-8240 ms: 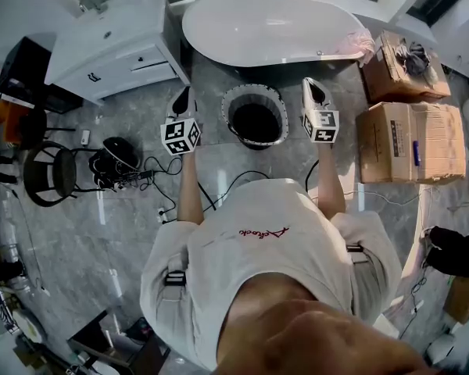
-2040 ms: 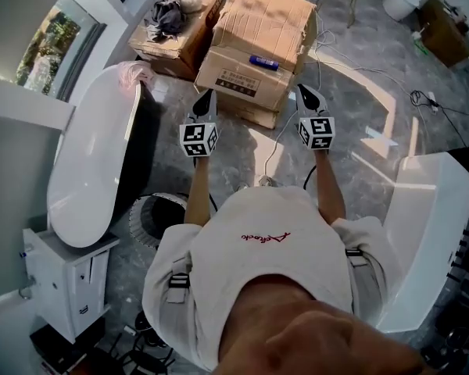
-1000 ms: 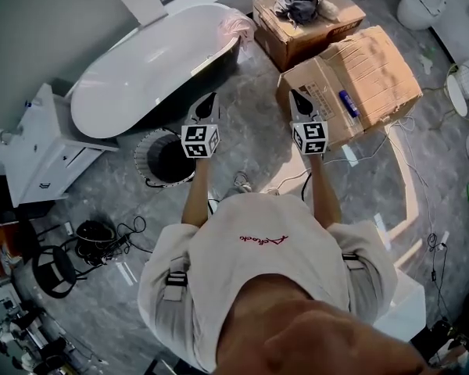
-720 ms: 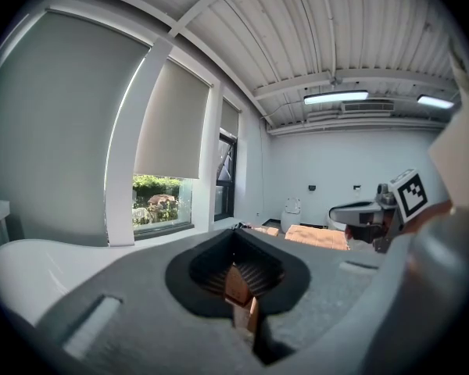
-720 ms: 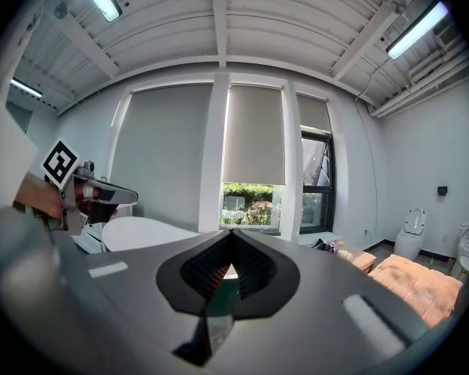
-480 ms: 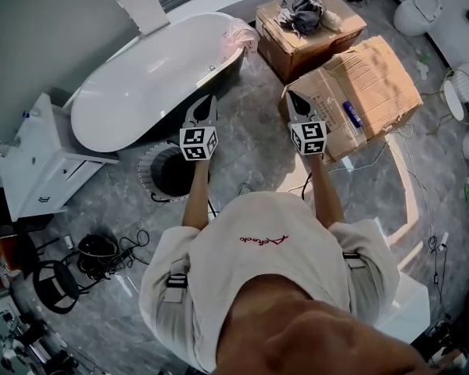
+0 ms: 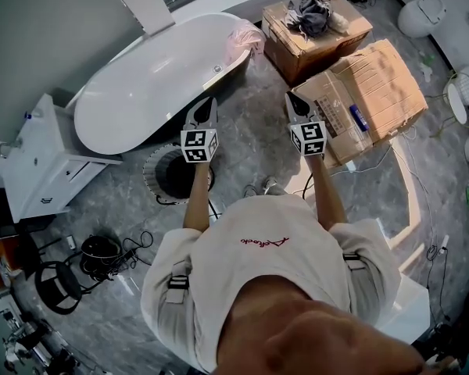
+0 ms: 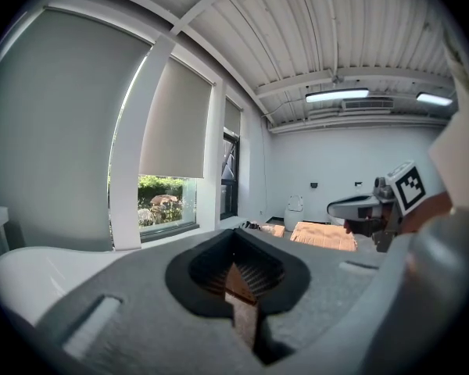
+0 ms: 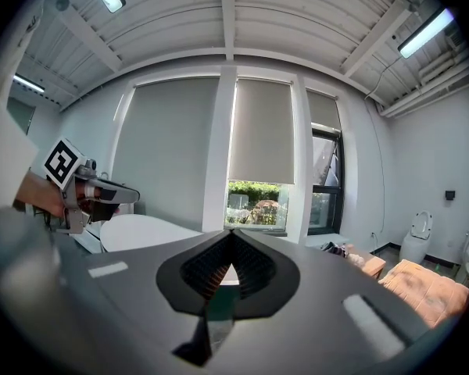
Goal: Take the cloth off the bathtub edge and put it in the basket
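Cloth (image 7: 245, 37), pink, hangs over the tub (image 7: 141, 92) at its far end, ahead and slightly right of the left gripper (image 7: 208, 108), whose jaws are pressed together, empty. Right gripper (image 7: 293, 101) is likewise closed on nothing. A big box (image 7: 375, 80) sits just right of its jaws, and a small box (image 7: 297, 45) topped with dark rags (image 7: 309, 14) lies ahead. Basket (image 7: 152, 180) stands on the floor (image 7: 250, 139) below and behind the left jaws, beside the tub. Grey floor lies between jaws and cloth.

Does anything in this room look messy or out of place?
A pink cloth hangs crumpled over the end of the bathtub, and a grey rag lies bunched on top of a cardboard box. Nothing looks spilled or broken.
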A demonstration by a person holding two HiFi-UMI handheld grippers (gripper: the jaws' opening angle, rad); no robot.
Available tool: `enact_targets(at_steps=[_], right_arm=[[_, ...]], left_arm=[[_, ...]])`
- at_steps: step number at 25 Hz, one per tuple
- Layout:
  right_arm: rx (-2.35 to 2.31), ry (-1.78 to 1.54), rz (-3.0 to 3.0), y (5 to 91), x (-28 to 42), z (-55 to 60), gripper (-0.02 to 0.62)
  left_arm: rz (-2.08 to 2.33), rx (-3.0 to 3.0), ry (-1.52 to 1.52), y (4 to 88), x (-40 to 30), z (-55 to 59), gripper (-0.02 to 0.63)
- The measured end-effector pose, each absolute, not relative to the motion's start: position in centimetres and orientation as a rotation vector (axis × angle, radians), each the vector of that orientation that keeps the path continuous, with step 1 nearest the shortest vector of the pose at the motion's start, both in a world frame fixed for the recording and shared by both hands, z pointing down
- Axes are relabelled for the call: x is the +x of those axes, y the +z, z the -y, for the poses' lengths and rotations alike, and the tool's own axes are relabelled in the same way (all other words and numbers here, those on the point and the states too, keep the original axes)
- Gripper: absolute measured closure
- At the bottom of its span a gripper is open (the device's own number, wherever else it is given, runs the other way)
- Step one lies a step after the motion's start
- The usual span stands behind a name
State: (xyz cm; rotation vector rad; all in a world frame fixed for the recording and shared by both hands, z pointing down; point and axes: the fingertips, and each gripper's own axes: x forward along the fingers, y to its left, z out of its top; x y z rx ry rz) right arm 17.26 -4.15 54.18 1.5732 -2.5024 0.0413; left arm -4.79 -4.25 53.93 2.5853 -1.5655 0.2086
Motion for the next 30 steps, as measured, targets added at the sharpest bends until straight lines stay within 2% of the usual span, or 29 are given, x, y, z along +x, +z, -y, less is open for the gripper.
enact_targets(at_steps=[11,30], right_arm=[[1.522,0.046,2.544,53.2,18.3,7.2,0.591],[1.563,0.061,2.559,54.0,24.0,12.5,0.591]], left_arm=[[1.625,2.539,0.243,53.5,-3.4,5.6,0.606],[1.723,2.478,0.202,53.2,-0.8,9.7,0.606]])
